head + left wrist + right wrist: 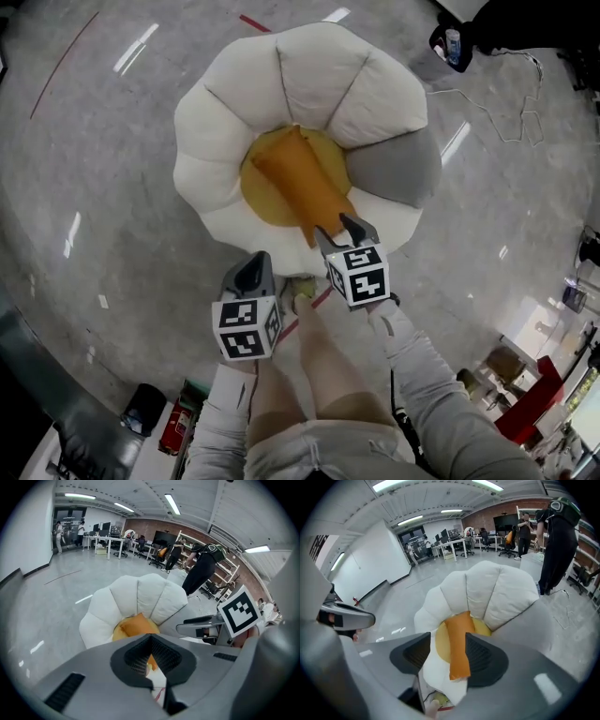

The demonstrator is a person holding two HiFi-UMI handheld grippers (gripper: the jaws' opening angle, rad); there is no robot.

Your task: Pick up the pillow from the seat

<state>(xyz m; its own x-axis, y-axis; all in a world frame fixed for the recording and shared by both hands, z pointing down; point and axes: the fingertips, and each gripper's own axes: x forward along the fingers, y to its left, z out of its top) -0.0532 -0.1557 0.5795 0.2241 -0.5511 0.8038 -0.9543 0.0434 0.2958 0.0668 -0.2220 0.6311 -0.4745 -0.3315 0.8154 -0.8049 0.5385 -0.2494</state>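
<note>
Because the pillow point(302, 183) lies lengthwise on the seat point(225, 122), you aim your right gripper point(345, 228), parted and empty, at its near end; your left gripper point(252, 272) hangs clenched.

— What sort of place is this?

— An open-plan office that doubles as a lab or workshop. Rows of desks point(108, 540) with monitors point(165, 537) and wheeled office chairs point(123, 550) line the far side, under long ceiling strip lights point(172, 503).

— Not a home, then, in spite of the soft seat point(309, 75)?

— No. It stands alone on a wide polished concrete floor point(112, 187) marked with red tape lines point(64, 64) (a loose cable point(541, 89) trails across it too). There is a bare brick wall point(145, 527) and open shelving point(232, 566), and several people point(201, 569) stand about near the desks.
</note>
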